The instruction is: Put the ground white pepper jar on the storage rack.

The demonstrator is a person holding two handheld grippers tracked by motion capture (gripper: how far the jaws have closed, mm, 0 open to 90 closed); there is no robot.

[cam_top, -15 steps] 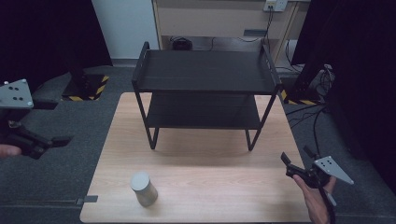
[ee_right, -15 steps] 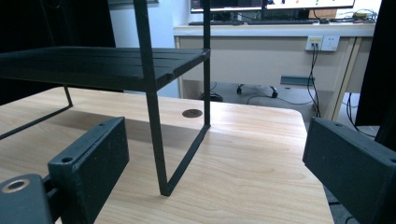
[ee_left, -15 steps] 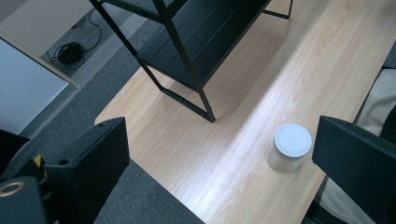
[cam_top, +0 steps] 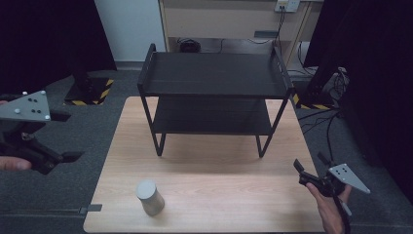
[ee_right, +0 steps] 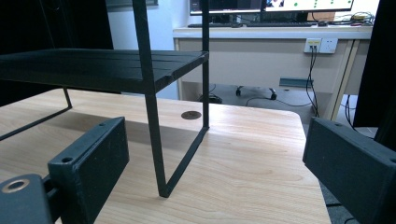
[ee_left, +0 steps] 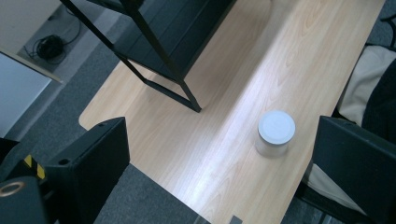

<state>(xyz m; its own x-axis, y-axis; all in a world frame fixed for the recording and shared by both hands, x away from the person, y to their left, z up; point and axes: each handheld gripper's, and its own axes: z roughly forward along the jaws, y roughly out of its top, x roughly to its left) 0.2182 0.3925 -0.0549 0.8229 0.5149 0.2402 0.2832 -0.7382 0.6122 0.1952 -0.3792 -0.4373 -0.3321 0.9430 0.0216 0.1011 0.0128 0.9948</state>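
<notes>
A grey cylindrical jar (cam_top: 149, 197) with a pale lid stands upright near the table's front left corner. In the left gripper view the jar (ee_left: 276, 133) sits between my jaws but well beyond them. My left gripper (cam_top: 68, 137) hovers off the table's left side over the floor, open and empty (ee_left: 219, 140). My right gripper (cam_top: 310, 165) is held by a hand at the table's front right edge. It is open and empty (ee_right: 215, 135), and looks low across the tabletop at the rack's front right leg (ee_right: 156, 140).
A black two-tier metal rack (cam_top: 214, 80) stands on the back half of the wooden table (cam_top: 219, 195), with both shelves bare. Dark carpet surrounds the table. A desk with cables and wall sockets (ee_right: 320, 45) lies behind it.
My left gripper has shifted slightly right toward the table. The right gripper and the jar stay about where they were.
</notes>
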